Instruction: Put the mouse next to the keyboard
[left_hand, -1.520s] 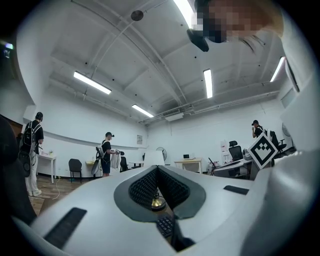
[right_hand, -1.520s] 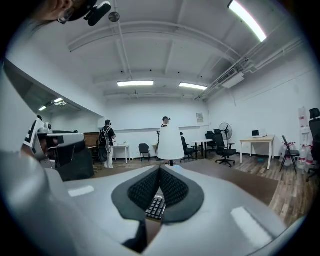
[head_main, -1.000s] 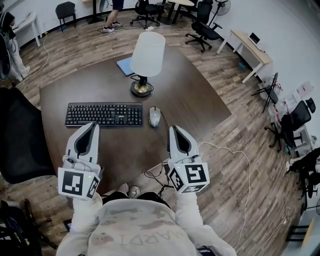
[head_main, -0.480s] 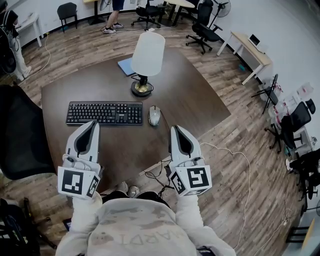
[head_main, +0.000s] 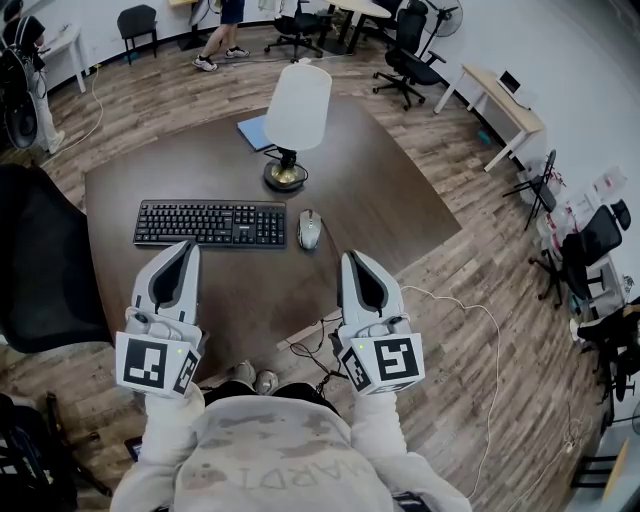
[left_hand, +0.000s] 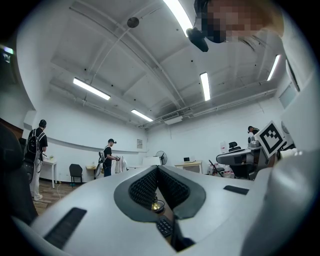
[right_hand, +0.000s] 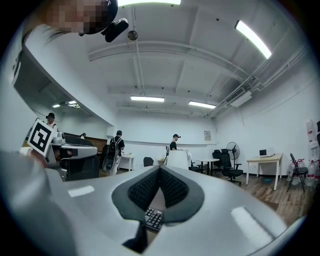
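A black keyboard lies on the dark brown table. A grey mouse rests just off its right end, a small gap apart. Both grippers hover level over the table's near edge, short of these objects. My left gripper is shut and empty, in front of the keyboard's middle. My right gripper is shut and empty too, just right of and nearer than the mouse. Below the shut jaws, the left gripper view shows a keyboard corner. The right gripper view shows keyboard keys there.
A lamp with a white shade stands behind the keyboard, and a blue notebook lies beyond it. A black chair stands at the table's left. Cables lie on the floor by my feet. Desks, office chairs and people fill the room's far side.
Both grippers have drifted slightly back toward me, the right one a little more. Keyboard and mouse lie as before.
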